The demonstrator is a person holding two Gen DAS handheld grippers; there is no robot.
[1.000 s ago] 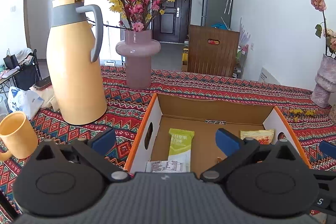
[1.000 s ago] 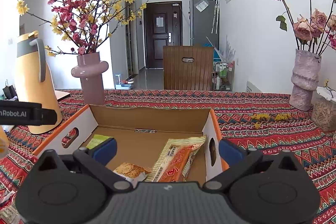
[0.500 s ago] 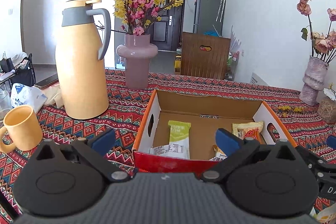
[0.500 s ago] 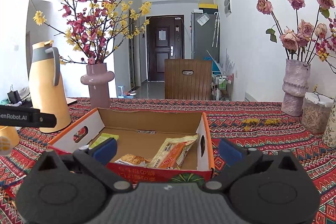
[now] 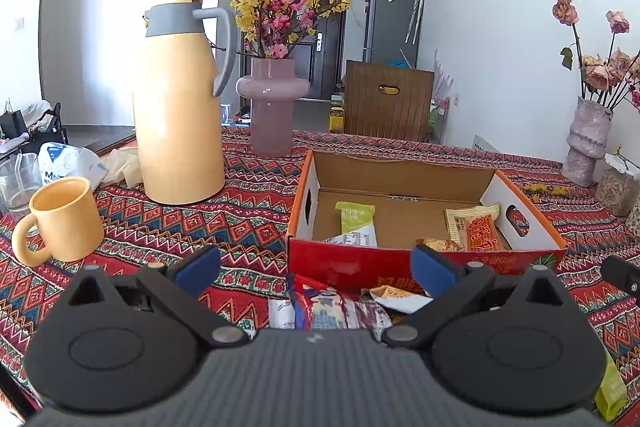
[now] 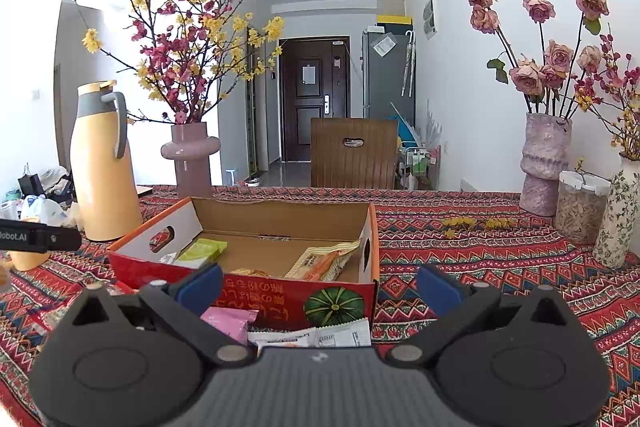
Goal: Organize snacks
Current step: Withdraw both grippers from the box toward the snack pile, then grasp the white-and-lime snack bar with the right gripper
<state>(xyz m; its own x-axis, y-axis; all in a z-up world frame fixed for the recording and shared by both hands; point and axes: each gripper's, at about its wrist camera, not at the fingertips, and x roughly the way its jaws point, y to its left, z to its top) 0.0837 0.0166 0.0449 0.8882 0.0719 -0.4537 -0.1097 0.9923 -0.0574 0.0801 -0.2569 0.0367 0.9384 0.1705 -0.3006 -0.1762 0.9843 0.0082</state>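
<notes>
An open cardboard box point(image 5: 424, 269) with a red front stands on the patterned tablecloth. It holds a green packet point(image 5: 355, 217), an orange packet point(image 5: 478, 227) and a small brown snack point(image 5: 438, 245). It also shows in the right wrist view point(image 6: 280, 301). Loose snack packets lie in front of the box: a red-blue one point(image 5: 328, 307) between my left fingers, and a pink one point(image 6: 230, 321) and a white one point(image 6: 320, 337) below my right gripper. My left gripper point(image 5: 316, 269) is open and empty. My right gripper point(image 6: 320, 285) is open and empty.
A yellow thermos jug point(image 5: 178, 107) and a yellow mug point(image 5: 64, 219) stand left of the box. A pink vase with blossom branches point(image 5: 272, 111) stands behind. Vases with dried roses point(image 6: 546, 163) and a jar point(image 6: 580, 211) stand at the right. A green packet point(image 5: 610, 393) lies at the lower right.
Both grippers have pulled back from above the box toward the near table edge. The box now lies wholly ahead, and loose packets in front of it have come into view. Both stay open.
</notes>
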